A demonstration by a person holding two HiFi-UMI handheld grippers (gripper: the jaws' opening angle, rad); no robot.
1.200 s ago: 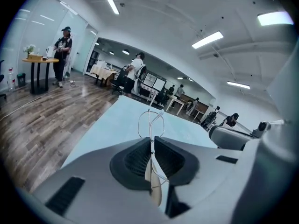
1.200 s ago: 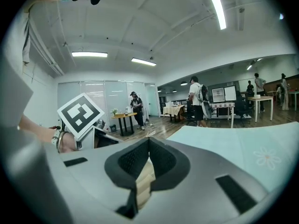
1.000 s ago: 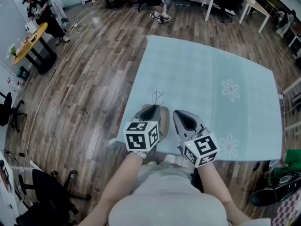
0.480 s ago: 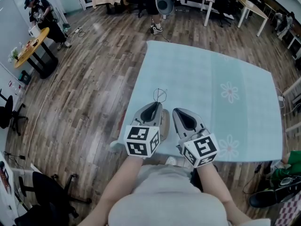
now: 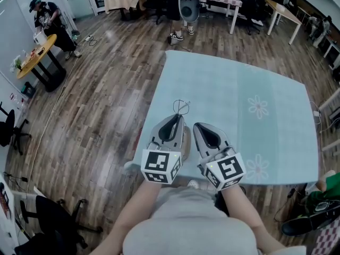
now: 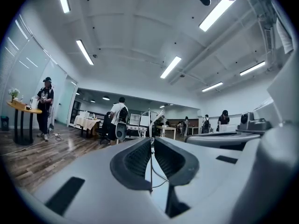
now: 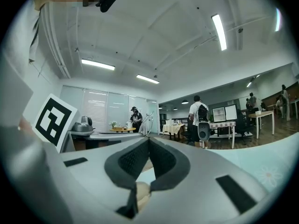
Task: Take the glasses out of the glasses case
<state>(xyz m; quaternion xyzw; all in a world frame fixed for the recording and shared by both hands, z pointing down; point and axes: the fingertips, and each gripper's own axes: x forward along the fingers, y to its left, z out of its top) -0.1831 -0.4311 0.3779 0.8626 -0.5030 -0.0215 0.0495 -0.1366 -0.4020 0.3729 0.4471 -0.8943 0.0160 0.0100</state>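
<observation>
Thin wire-rimmed glasses (image 5: 180, 108) stick out past the tip of my left gripper (image 5: 177, 119), which is shut on them. In the left gripper view a wire of the glasses (image 6: 150, 125) runs up between the nearly touching pads. A beige glasses case (image 5: 186, 142) shows between the two grippers, mostly hidden under the left one. My right gripper (image 5: 198, 127) hovers beside it, jaws together at the tips, nothing seen pinched. In the right gripper view (image 7: 149, 141) a beige patch of the case (image 7: 140, 191) shows through the gap below the pads.
The table (image 5: 255, 78) wears a light blue cloth with flower prints; both grippers are at its near left corner, by the edge. A person and an office chair (image 5: 188, 7) stand beyond the far edge. A round yellow table (image 5: 34, 52) is far left.
Both grippers have risen a little over the table. The left one has rolled, its marker cube turning, and the glasses went up with it.
</observation>
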